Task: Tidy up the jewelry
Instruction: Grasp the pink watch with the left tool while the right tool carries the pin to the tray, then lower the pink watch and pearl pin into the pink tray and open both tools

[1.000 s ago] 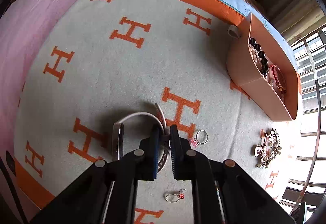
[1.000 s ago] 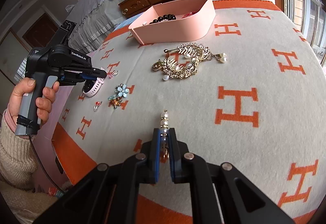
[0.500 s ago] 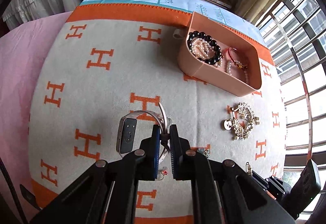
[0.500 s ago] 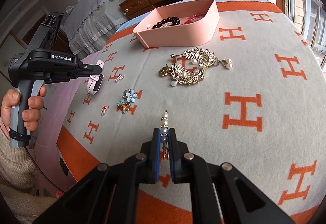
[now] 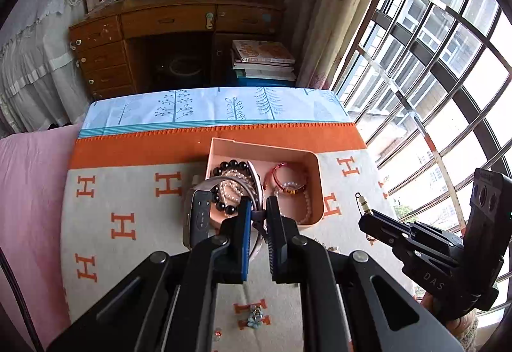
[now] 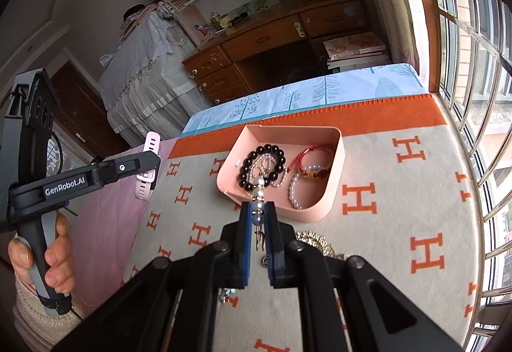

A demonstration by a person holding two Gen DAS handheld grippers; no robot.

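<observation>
We see a woven cloth blanket [image 6: 400, 224], matt and slightly fuzzy, under a smooth matt pink plastic tray [image 6: 336, 172] that holds glossy black beads [image 6: 275, 156], pearly white beads [image 6: 296, 188] and a red cord bracelet [image 6: 315, 155]. Our left gripper [image 5: 256, 217], of matt black plastic with ribbed blue pads, pinches the smooth rubbery pale-pink strap of a watch [image 5: 200, 217] with a glossy dark face, while our right gripper [image 6: 257, 224] pinches a shiny metal pin [image 6: 258, 192] strung with pearly beads. Beyond stand a varnished wooden desk [image 6: 272, 41] and polished metal window bars [image 5: 416, 127].
</observation>
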